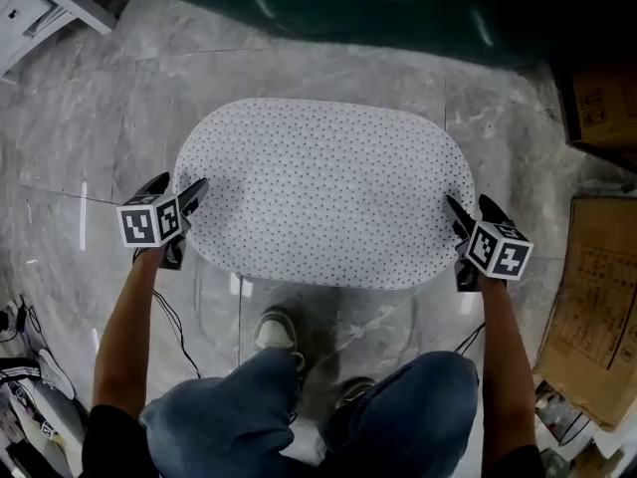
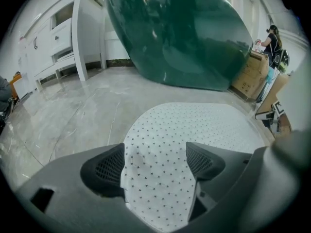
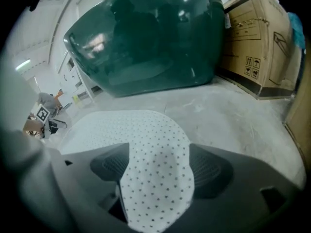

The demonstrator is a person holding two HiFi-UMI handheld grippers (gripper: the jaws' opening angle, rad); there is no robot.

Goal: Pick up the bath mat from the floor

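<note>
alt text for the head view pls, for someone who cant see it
Seen from above, a white dotted oval bath mat spreads over a grey marble floor, with the left tool and right tool at its two ends, jaws open around its edge. The person's arms, jeans and shoes fill the bottom; a dark green tub sits at the top.

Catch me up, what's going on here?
A person holds a gripper in each hand, one at each end of the white dotted bath mat. The left gripper and right gripper both have their tongs wide apart with a mat end between them, not visibly clamped. The mat is spread flat, on or just above the grey marble floor, before a dark green tub.
</note>
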